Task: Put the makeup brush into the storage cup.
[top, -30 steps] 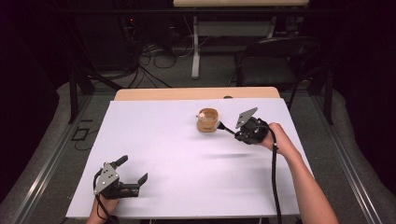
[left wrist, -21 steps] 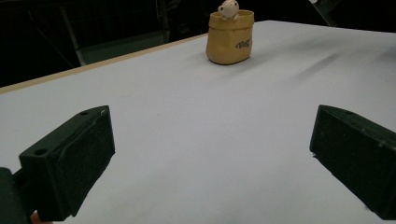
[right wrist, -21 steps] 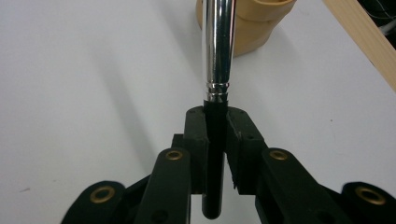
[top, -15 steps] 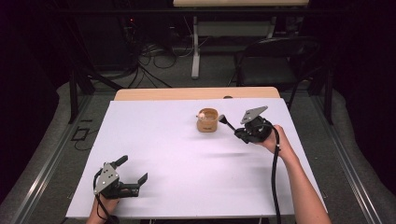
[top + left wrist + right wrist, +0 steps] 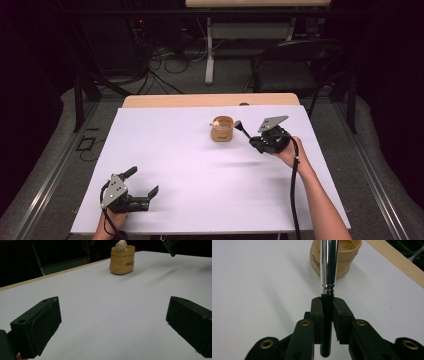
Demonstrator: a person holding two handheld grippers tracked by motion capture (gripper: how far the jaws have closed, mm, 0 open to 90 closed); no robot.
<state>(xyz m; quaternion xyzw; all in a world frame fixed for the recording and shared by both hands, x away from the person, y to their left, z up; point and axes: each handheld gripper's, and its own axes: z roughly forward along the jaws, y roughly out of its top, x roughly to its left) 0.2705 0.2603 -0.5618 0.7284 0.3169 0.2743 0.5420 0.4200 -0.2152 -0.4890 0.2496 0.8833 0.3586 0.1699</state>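
Your right gripper (image 5: 243, 131) is up near the far right part of the white table (image 5: 200, 165), jaws pinched tight on the black handle of a brush (image 5: 328, 275). In the right gripper view the handle runs straight up between the jaws, and the shiny metal collar rises in front of the tan pot (image 5: 342, 258). From the high view the brush tip points toward that pot (image 5: 222, 129) and sits just beside it on its right; whether it touches the rim is hard to tell from up here.

The pot stands upright on the far half of the table, a little right of centre, near the wooden strip (image 5: 210, 100) along the far edge. A small pale figure (image 5: 121, 244) pokes out of its top in the left gripper view, though the detail is soft.

Your left gripper (image 5: 142, 187) is low at the near left corner, close to the front edge, jaws spread wide with bare table between them. Through the left gripper view, the pot (image 5: 122, 260) is far ahead and there is open white surface all the way to it.

The whole middle of the table is free between your two hands. Your right hand (image 5: 290, 150) has the right edge close by; a dark chair (image 5: 295, 65) stands beyond the far edge on that side.
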